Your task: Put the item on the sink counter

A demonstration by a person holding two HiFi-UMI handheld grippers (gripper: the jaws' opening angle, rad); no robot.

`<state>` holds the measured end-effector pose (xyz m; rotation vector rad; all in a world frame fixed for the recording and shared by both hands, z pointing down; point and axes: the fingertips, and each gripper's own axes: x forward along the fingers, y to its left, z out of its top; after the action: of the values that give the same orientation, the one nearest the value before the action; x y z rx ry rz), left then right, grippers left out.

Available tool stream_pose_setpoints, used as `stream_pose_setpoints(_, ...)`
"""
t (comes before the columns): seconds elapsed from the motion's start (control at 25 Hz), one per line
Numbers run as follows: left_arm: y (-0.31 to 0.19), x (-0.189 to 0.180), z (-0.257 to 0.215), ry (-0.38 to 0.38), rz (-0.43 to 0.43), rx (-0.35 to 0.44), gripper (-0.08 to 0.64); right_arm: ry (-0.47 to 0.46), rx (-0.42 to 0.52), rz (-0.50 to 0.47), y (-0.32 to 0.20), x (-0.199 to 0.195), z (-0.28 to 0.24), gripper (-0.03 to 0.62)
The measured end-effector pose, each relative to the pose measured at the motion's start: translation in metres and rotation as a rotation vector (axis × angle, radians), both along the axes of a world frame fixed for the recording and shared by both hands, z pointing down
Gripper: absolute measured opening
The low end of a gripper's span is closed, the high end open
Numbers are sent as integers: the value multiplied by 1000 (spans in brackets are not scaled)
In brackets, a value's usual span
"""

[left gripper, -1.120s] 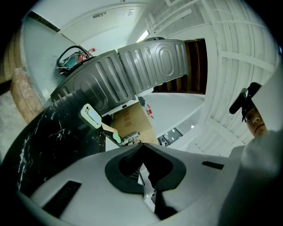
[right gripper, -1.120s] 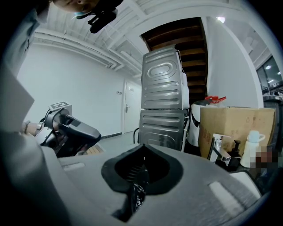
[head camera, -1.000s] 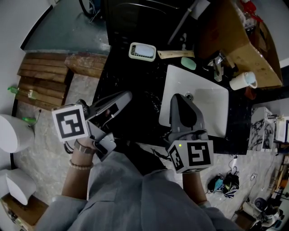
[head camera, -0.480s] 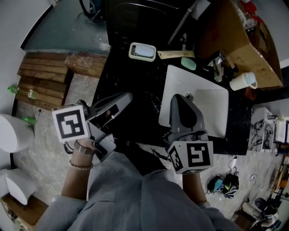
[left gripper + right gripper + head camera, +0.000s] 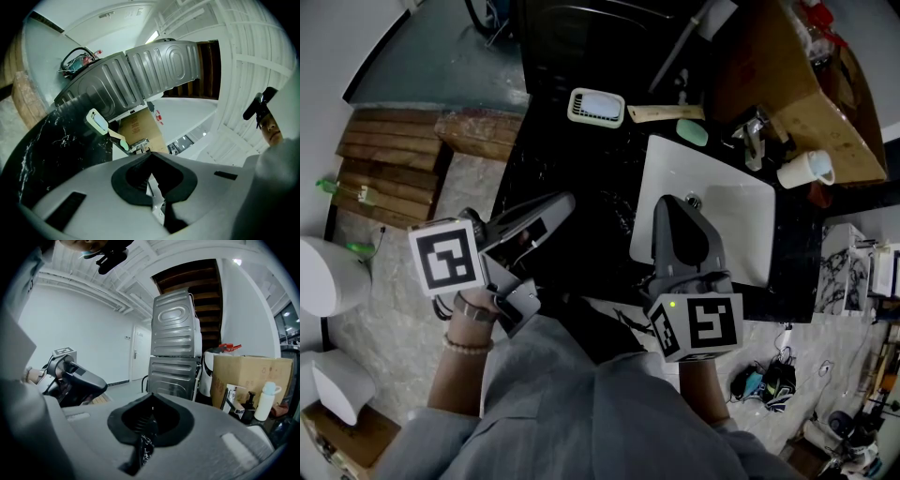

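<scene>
a: how far along are we with this one?

b: hard to say. neither claw carries anything. the left gripper [image 5: 563, 201] has its jaws pressed together with nothing between them, and the right gripper [image 5: 675, 202] is closed and empty too.

a: so where is the item?

b: we cannot tell which one it is. three small things already lie on the sink counter [image 5: 562, 169], at its back edge near the basin [image 5: 741, 220]: a white tray with a pale blue middle [image 5: 595, 106], a wooden stick [image 5: 666, 113] just beside it, and a green soap-like piece [image 5: 692, 132] next to the faucet [image 5: 752, 131].

a: then either the placing is finished or we have not picked anything up yet.

b: that is our reading. if one of those three is the item, it rests on the counter and nothing is left but to pull back. if not, the whole pick and place lies ahead.

a: and our hands?

b: both are low and close to our body. the left gripper points roughly level across the counter's front left part, angled toward the basin. the right gripper hangs over the front of the basin, nose aimed at the drain, well apart from the three things at the back.
</scene>
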<state>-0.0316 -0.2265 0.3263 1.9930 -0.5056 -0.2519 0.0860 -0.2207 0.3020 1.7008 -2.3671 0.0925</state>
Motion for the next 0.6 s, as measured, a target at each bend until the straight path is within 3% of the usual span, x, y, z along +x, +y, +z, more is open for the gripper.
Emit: stream_pose_setpoints(0.6,0,1,-1,2,10,7,5,12,1,-10,0,-3,-2,-2)
